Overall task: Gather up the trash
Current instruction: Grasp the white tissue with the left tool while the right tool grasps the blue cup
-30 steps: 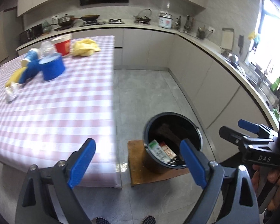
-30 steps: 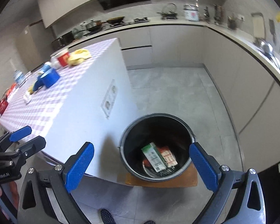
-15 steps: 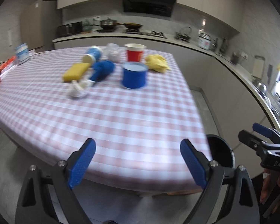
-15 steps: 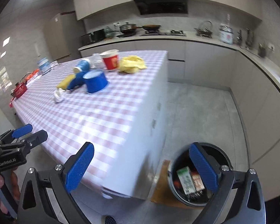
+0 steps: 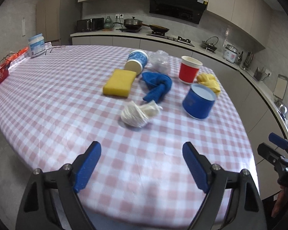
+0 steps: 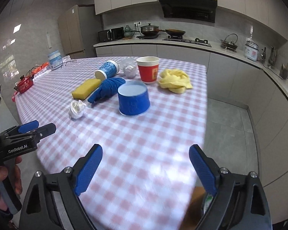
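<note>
Both jaws closing, empty; tissue wad beyond.

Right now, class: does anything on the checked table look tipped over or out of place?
Yes. The patterned blue cup lies on its side behind the yellow sponge, while the red cup and blue tub stand upright.

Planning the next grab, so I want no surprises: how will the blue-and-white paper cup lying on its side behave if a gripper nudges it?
The blue-and-white paper cup lies on its side, so a nudge would probably roll it, likely in a curve since it tapers. It looks like thin paper, so probably light and easily crushed. The yellow sponge and blue cloth beside it may stop it.
</note>
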The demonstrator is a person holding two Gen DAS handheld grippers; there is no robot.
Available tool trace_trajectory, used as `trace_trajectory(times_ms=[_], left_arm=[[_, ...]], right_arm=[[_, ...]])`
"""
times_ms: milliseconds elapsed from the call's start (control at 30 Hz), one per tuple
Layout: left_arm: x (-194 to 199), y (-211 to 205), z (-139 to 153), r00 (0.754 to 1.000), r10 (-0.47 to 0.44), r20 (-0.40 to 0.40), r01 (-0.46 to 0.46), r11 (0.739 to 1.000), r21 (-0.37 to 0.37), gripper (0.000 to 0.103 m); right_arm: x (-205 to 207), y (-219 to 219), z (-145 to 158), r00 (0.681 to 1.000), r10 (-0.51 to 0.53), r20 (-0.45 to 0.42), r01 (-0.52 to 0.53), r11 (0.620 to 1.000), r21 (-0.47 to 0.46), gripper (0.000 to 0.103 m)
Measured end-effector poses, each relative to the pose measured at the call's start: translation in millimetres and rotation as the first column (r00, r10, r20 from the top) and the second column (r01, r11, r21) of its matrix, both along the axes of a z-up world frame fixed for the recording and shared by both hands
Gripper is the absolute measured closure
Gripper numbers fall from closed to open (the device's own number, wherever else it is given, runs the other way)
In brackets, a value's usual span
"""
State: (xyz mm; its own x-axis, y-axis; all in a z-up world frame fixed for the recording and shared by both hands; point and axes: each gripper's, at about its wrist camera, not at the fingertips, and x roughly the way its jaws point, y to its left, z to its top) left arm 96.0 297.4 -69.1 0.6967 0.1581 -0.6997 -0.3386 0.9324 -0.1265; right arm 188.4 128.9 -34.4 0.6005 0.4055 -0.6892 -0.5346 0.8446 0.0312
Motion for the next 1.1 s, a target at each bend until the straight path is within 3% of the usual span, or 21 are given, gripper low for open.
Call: trace_trajectory(times_ms=[467, 733, 800, 867, 900, 933, 1100], left_arm=[[75.4, 29.4, -36.0, 0.993, 0.041, -0.110, -0.044, 0.999, -0.023, 0.019], [94.0, 38.5, -41.6, 0.988, 0.091, -0.128, -0.095, 0.995, -0.026, 0.019], [96.7, 38.4, -41.3, 0.988, 0.090, -0.128, -0.094, 0.995, -0.026, 0.025], [98.9, 36.0, -40.6, 0.988, 0.081, -0.131, -0.084, 0.996, -0.013, 0.034], [101.1, 35.0, -40.2, 0.988, 0.076, -0.132, -0.077, 0.997, -0.006, 0.046], [101.7, 32.9, -39.4, 0.989, 0.066, -0.133, -0.066, 0.998, 0.004, 0.050], [97.3, 24.3, -34.9, 0.992, 0.034, -0.119, -0.035, 0.999, 0.001, 0.054]], right_arm=[[96.5, 75.1, -37.7, 0.992, 0.101, -0.078, -0.106, 0.993, -0.051, 0.012], [141.4, 105.1, -56.4, 0.976, 0.181, -0.117, -0.189, 0.980, -0.061, 0.012], [145.6, 107.7, -59.5, 0.972, 0.194, -0.131, -0.203, 0.977, -0.057, 0.024], [146.5, 107.2, -59.7, 0.972, 0.196, -0.131, -0.205, 0.977, -0.054, 0.024], [146.5, 106.4, -59.8, 0.972, 0.196, -0.130, -0.205, 0.977, -0.054, 0.024], [146.0, 105.0, -59.1, 0.972, 0.196, -0.130, -0.204, 0.978, -0.051, 0.024], [136.8, 89.9, -50.0, 0.977, 0.176, -0.116, -0.181, 0.983, -0.030, 0.025]])
